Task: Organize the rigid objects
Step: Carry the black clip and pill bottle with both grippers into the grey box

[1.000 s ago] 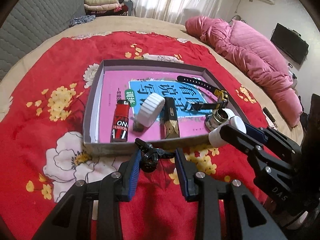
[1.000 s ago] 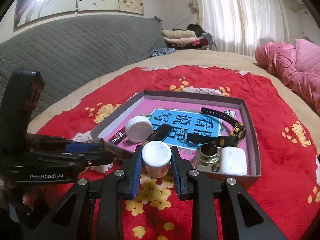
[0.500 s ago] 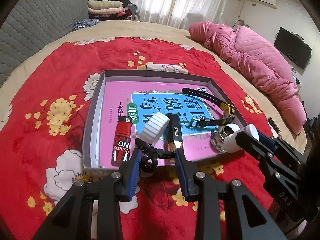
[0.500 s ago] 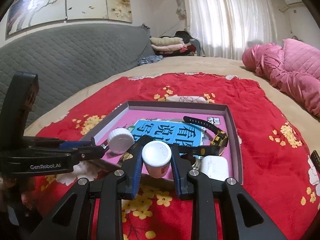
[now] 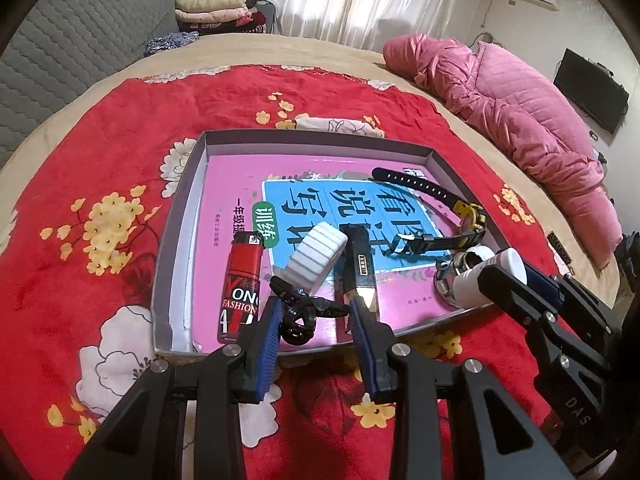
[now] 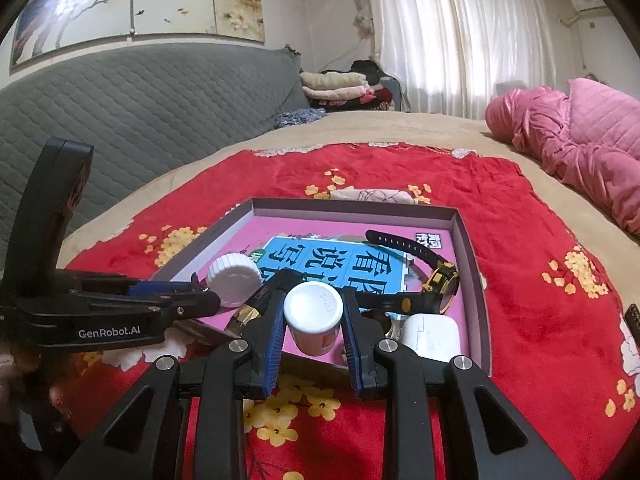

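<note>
Both claws loaded over the near edge of the tray, ready to drop.

Bed (image 5: pixel 120 92) with red floral blanket (image 5: pixel 80 248) carries the grey cardboard tray (image 5: pixel 176 216); a pink book (image 5: pixel 224 184) lines its floor, with watch (image 5: pixel 468 220), red lighter (image 5: pixel 242 280) and ribbed white cap (image 5: pixel 318 258) already in. Right claw (image 6: pixel 314 330) is clamped on a small white-capped bottle (image 6: pixel 314 312) above the near wall, beside the white earbud case (image 6: pixel 432 336). Left claw (image 5: pixel 314 316) is part-open, a small black clip (image 5: pixel 300 314) between its pads; contact on the right pad not clear. Advice: lower both past the wall first, aim at bare book cover, set the bottle upright, release gently.
</note>
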The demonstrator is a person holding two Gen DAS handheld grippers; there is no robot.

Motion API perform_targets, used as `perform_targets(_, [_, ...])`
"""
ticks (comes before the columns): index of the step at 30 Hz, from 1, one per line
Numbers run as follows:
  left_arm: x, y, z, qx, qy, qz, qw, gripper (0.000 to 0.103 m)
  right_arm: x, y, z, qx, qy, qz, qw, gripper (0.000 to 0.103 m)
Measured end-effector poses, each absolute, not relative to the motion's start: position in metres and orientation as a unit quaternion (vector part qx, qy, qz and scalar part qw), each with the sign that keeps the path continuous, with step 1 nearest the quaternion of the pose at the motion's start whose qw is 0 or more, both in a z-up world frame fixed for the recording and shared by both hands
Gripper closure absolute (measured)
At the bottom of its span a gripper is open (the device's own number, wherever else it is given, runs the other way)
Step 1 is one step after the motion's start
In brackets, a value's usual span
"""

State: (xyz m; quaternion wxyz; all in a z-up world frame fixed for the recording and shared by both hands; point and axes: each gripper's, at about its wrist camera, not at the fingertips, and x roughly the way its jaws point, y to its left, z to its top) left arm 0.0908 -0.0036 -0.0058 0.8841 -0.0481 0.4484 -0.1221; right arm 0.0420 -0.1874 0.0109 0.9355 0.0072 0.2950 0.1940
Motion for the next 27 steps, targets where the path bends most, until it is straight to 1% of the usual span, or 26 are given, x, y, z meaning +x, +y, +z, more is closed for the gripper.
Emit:
perform_targets(14, [0.099, -0.007, -0.014, -0.034, 0.459, -0.116, 0.88, 0.068, 0.055, -0.18, -0.01, -0.008, 0.342, 0.192, 0.92, 0.075])
perform_targets(24, [0.101, -0.005, -0.015, -0.036, 0.462, -0.109, 0.879, 0.068, 0.056, -0.184, -0.012, 0.004, 0.349, 0.193, 0.917, 0.075])
perform_targets(27, [0.102, -0.004, -0.016, -0.036, 0.464, -0.102, 0.879, 0.068, 0.055, -0.185, -0.012, 0.008, 0.349, 0.196, 0.916, 0.072])
